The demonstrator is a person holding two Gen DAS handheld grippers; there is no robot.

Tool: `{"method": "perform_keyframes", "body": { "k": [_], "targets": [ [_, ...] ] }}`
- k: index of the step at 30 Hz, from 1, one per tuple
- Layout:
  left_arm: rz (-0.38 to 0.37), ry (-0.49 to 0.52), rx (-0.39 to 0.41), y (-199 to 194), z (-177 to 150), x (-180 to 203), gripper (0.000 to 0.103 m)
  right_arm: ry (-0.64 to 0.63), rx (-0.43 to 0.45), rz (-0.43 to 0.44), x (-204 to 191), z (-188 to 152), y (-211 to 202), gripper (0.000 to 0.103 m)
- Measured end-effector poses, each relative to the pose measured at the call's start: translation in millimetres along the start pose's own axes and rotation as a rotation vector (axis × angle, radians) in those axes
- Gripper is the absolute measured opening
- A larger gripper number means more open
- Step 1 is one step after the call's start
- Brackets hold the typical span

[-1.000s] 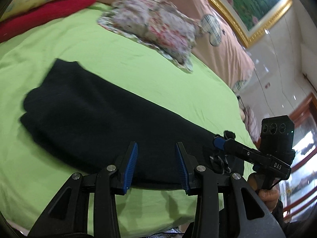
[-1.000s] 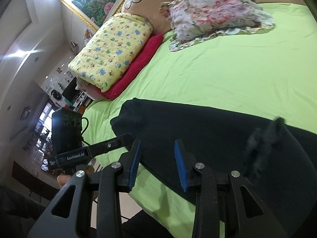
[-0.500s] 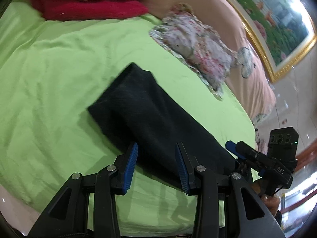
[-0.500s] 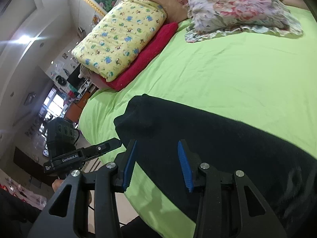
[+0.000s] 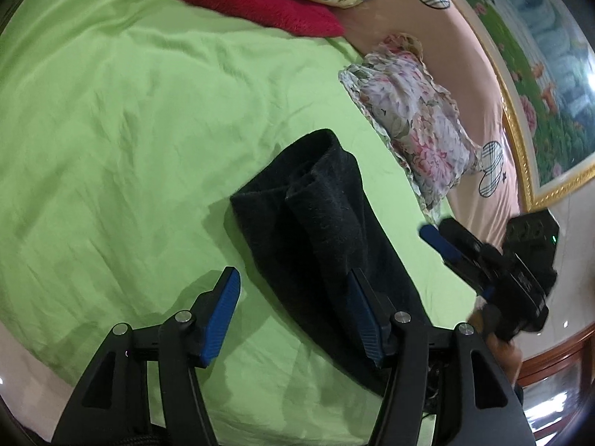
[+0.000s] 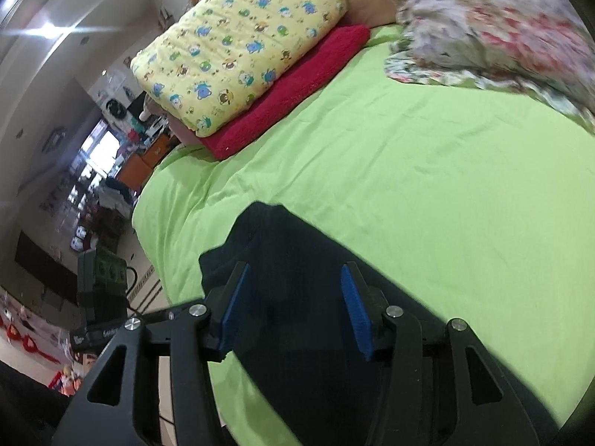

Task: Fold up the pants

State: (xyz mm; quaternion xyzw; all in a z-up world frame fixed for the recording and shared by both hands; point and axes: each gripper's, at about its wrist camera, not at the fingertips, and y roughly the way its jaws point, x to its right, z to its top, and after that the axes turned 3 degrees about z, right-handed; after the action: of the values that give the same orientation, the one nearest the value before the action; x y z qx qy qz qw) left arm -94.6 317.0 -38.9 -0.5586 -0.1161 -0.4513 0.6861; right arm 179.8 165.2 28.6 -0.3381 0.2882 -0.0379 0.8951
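While pants lie folded | both claws wide | floral pillow beyond

We read one partial white marking, "GenRo", on the left gripper body, left of and behind the right gripper's jaws; remaining characters are hidden. Other markings are illegible.

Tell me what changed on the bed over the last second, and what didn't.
The left gripper opened its jaws wider and swung round toward the leg ends of the black pants; its view now looks along their length. The right gripper also opened wider and sits over the pants. Neither grips the cloth. The pants stay folded lengthwise on the green sheet, and the floral pillow and yellow quilt stay put.
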Motion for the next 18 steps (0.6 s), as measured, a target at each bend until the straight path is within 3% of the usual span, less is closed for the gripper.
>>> {"method": "perform_keyframes", "body": {
  "k": [4, 10, 18],
  "targets": [
    [-0.015, -0.033, -0.012, 8.5, 2.1, 0.6, 0.062, -0.077, -0.058, -0.011, -1.2, 23.8, 26.2, 0.052],
    [-0.023, -0.095, -0.029, 21.6, 9.6, -3.6, 0.062, -0.187, -0.213, 0.048, -0.7, 53.5, 70.1, 0.052],
    [-0.019, -0.118, -0.027, 29.5, 12.8, -1.4, 0.063, -0.239, -0.385, 0.078, 5.5, 52.6, 121.4, 0.052]
  ]
}}
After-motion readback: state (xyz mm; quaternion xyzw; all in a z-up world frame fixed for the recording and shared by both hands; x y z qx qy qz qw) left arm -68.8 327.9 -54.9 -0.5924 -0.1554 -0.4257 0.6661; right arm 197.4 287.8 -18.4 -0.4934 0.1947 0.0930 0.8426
